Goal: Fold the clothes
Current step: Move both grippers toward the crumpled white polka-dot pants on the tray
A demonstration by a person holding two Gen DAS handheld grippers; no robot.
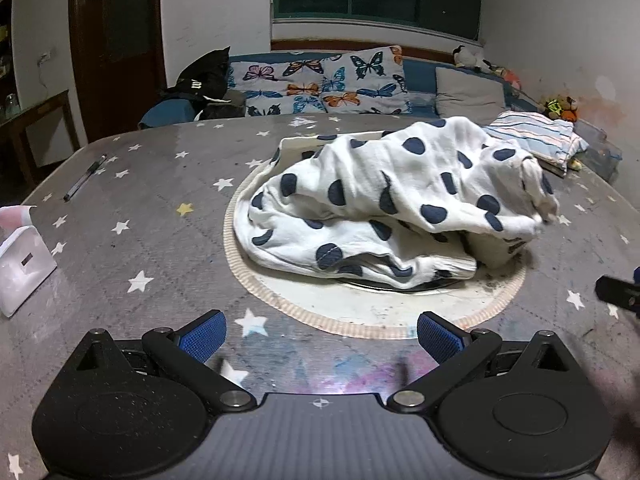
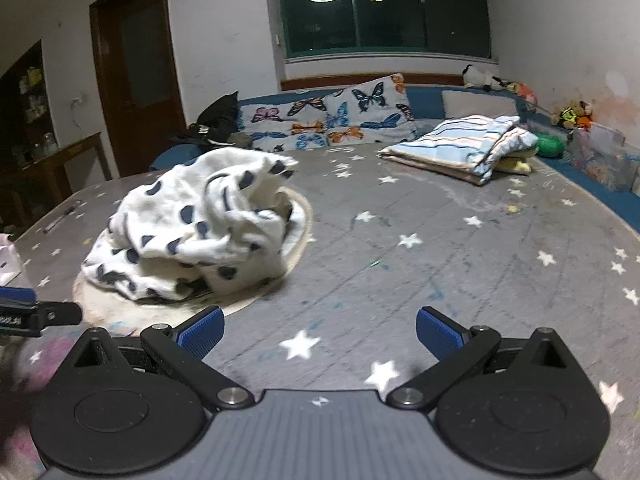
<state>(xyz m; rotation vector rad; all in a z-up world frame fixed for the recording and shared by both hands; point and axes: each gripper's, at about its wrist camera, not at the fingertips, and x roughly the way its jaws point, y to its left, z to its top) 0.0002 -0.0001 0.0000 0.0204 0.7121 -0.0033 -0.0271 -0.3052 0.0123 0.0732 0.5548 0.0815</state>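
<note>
We have the white cotton garment with navy polka dots [image 1: 384, 204] lying in a rumpled heap over the round cream mat [image 1: 280, 300] in the middle of the grey star-print tablecloth [image 1: 140, 200]. Behind it to the right, a folded blue-striped cloth [image 2: 464, 146] sits apart, and a pen [image 1: 85, 178] lies well off to the left.

The heap hides its own edges, so we risk pinching several layers at once and dragging the whole bundle, or the mat under it, instead of opening it flat.

Our left gripper [image 1: 322, 330] hovers just short of the mat with jaws spread wide, holding nothing. Our right gripper [image 2: 320, 328] is equally wide and empty, over bare tablecloth to the right of the garment.
</note>
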